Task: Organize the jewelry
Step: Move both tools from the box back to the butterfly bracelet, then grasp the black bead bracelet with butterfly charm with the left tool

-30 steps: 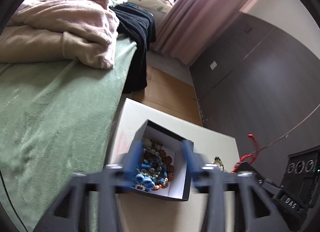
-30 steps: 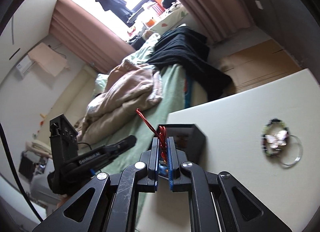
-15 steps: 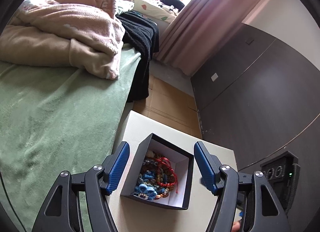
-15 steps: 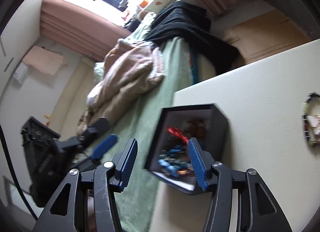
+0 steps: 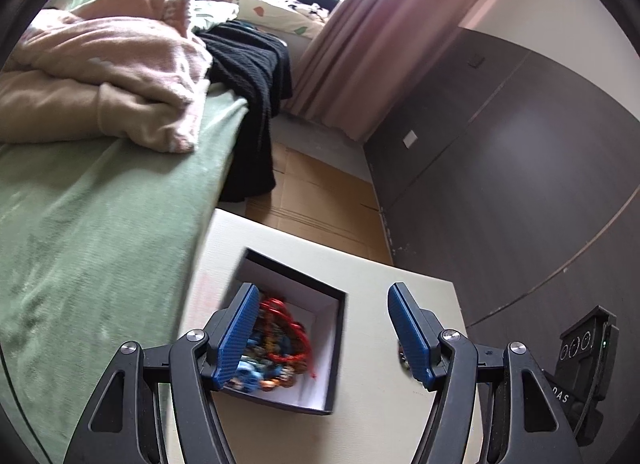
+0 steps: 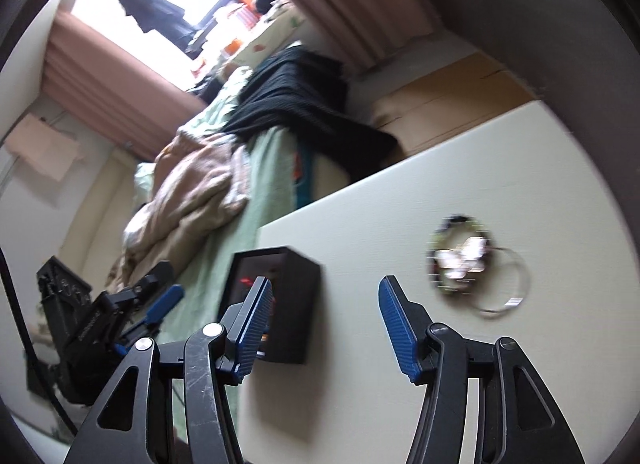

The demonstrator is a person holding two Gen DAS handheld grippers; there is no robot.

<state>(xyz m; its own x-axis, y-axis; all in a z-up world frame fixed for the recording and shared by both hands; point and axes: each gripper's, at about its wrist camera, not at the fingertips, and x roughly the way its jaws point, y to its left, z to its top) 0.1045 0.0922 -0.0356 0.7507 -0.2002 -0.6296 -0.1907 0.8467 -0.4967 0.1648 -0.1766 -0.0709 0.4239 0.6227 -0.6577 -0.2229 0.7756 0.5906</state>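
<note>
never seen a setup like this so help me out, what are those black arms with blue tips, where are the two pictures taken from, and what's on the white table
Those are two hand-held grippers, not a robot; a person carries one in each hand, and each has a camera looking forward along its two blue-padded fingers.

One picture looks out from the left gripper, the other from the right gripper. The left one also shows at the lower left of the right view.

On the white table stands an open black box holding beaded jewelry and a red cord bracelet. Further along lie a blurred beaded bracelet and a thin metal ring.

Neither gripper holds anything. The left is open; the right's jaws are opening, with nothing between them.
</note>
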